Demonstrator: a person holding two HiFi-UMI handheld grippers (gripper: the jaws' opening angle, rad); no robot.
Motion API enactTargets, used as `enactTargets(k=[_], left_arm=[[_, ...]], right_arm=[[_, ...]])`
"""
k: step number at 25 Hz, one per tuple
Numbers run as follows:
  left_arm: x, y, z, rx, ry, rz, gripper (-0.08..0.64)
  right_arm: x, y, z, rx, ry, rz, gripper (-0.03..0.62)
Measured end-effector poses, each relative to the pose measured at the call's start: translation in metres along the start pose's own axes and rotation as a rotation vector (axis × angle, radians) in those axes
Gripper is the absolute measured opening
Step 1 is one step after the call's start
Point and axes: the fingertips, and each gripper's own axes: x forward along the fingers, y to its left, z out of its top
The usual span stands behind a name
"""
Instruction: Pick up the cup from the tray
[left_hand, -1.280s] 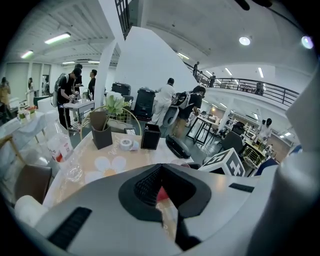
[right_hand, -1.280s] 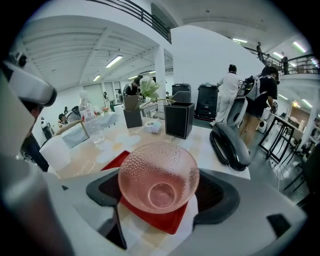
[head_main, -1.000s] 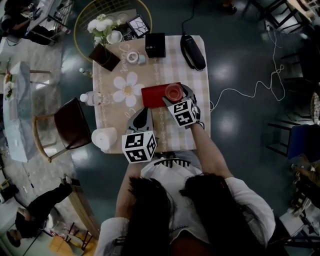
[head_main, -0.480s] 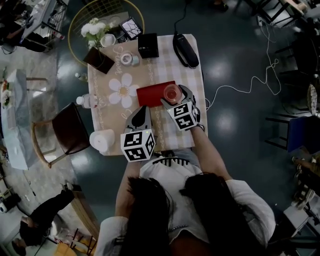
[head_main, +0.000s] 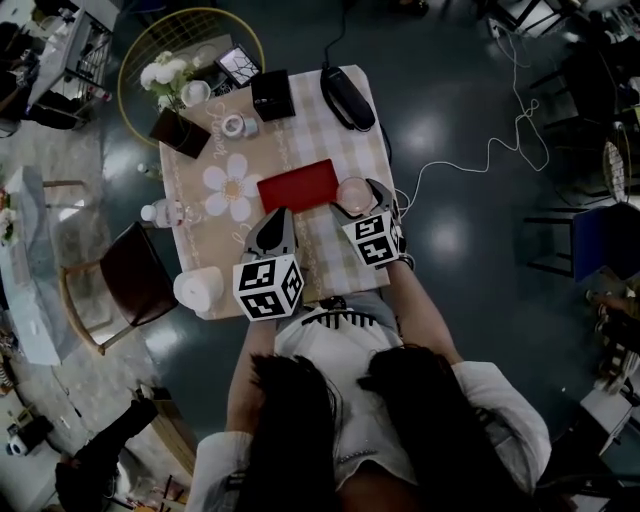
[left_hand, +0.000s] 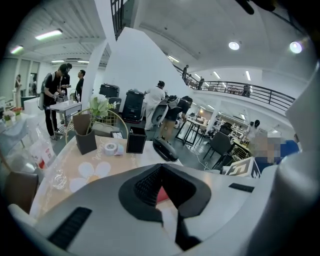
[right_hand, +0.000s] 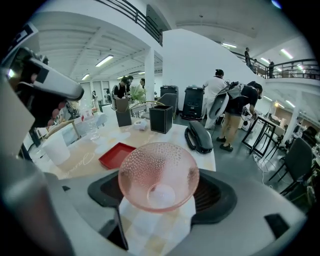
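Cup (right_hand: 157, 176) in right hand-held gripper (right_hand: 159, 202)

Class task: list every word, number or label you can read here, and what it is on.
None can be read.
Cursive writing on the table runner: too blurred to read.
Left marker cube and right marker cube: square patterns only, no words.
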Motion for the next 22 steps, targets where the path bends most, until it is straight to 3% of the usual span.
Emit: enactTargets(k=[7,22], left_arm=[[0.003,-0.011,0.003,0.025,-0.001,-0.036,0.008],[0.007,-0.006,0.000,0.016,0.010,-0.036,0.008]], right_arm=[[-0.012,-0.010,-0.020,0.001,0.023,-0.039,0.397],[-0.013,-0.016,-0.052,0.043,0.038,-0.033,0.397]])
